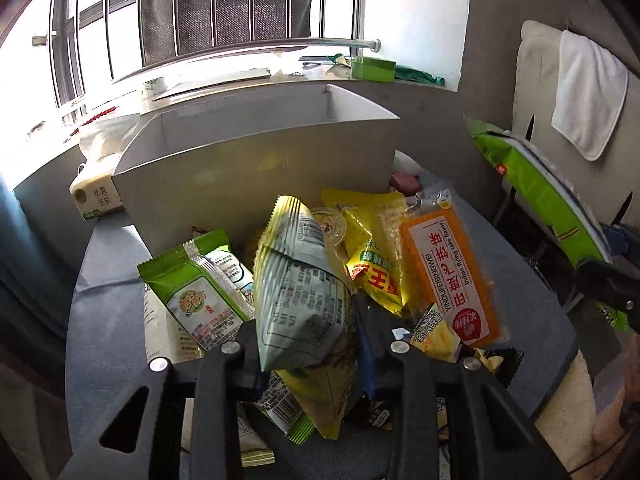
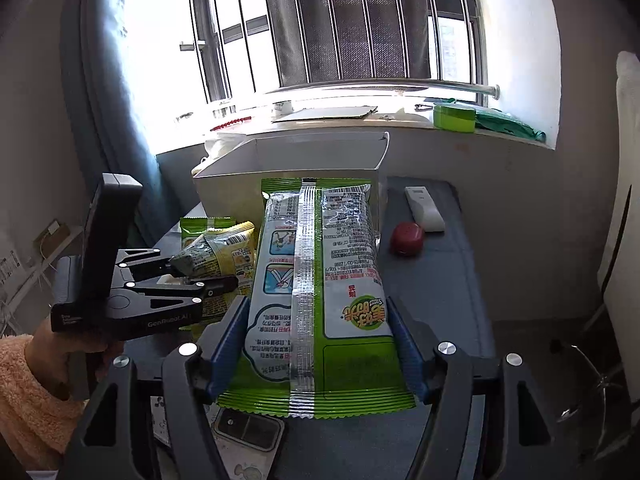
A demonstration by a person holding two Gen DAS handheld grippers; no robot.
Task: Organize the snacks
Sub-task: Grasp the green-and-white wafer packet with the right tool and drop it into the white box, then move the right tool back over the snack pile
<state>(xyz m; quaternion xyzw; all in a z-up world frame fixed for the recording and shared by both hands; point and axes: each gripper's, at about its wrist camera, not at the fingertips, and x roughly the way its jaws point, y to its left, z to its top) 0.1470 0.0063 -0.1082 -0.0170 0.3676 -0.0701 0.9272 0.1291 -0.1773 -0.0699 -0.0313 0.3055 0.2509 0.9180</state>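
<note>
White cardboard box (image 1: 256, 160) open-topped on grey table (image 1: 108, 280), under window sill. Long green snack bag (image 2: 320, 296) in front of box, clamped between right gripper (image 2: 320, 360) fingers. Yellow-green snack pouch (image 1: 300, 288) in front of box, above snack pile, pinched by left gripper (image 1: 308, 344). Orange cake pack (image 1: 452, 276) right of box front.

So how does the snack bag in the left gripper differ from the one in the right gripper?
The left gripper pinches a puffy yellow-and-grey snack bag, pillow-shaped, with dense grey print. The right gripper clamps a long green-and-white snack bag, flatter and longer, with a silver back seam and cartoon panels. The yellow-and-grey bag stands tilted; the green-and-white one extends forward toward the white box. Both show their backs and are held off the table.
</note>
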